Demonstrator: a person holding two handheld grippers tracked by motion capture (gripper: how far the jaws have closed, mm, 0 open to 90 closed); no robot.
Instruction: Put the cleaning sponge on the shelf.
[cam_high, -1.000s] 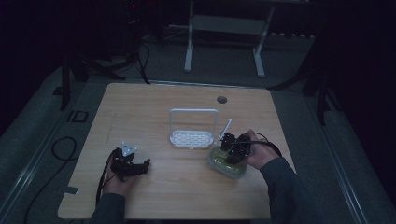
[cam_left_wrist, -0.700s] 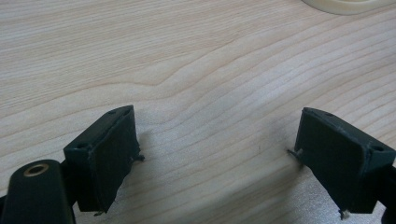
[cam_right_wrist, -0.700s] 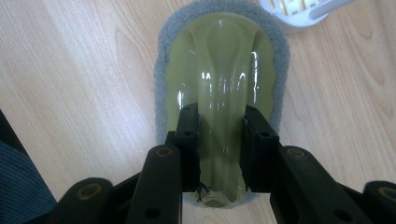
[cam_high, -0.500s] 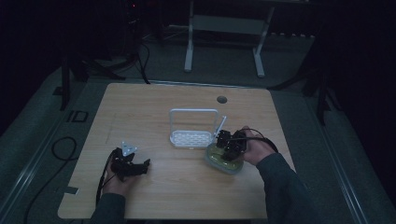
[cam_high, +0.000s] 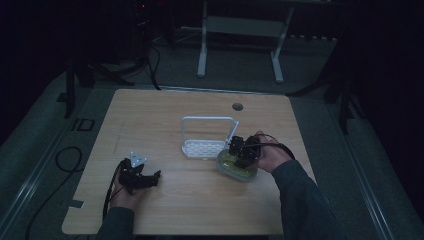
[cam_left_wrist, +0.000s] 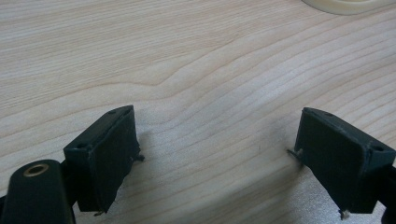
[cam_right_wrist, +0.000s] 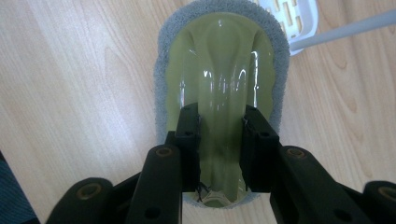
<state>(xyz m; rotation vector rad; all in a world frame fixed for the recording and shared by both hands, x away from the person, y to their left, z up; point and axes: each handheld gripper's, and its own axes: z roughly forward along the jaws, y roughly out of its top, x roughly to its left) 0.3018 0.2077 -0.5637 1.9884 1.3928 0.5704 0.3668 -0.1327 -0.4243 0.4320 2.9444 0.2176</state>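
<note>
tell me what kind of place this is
Probably a lab or workshop recording station, not a home. A bare light wooden table stands alone in a dark room, black cables trail over the grey floor, and a white metal-legged frame stands behind.

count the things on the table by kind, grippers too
scrubber: 1
white rack: 1
grippers: 2, the left gripper open over bare wood, the right gripper shut on the scrubber's ridge
total: 4
</note>
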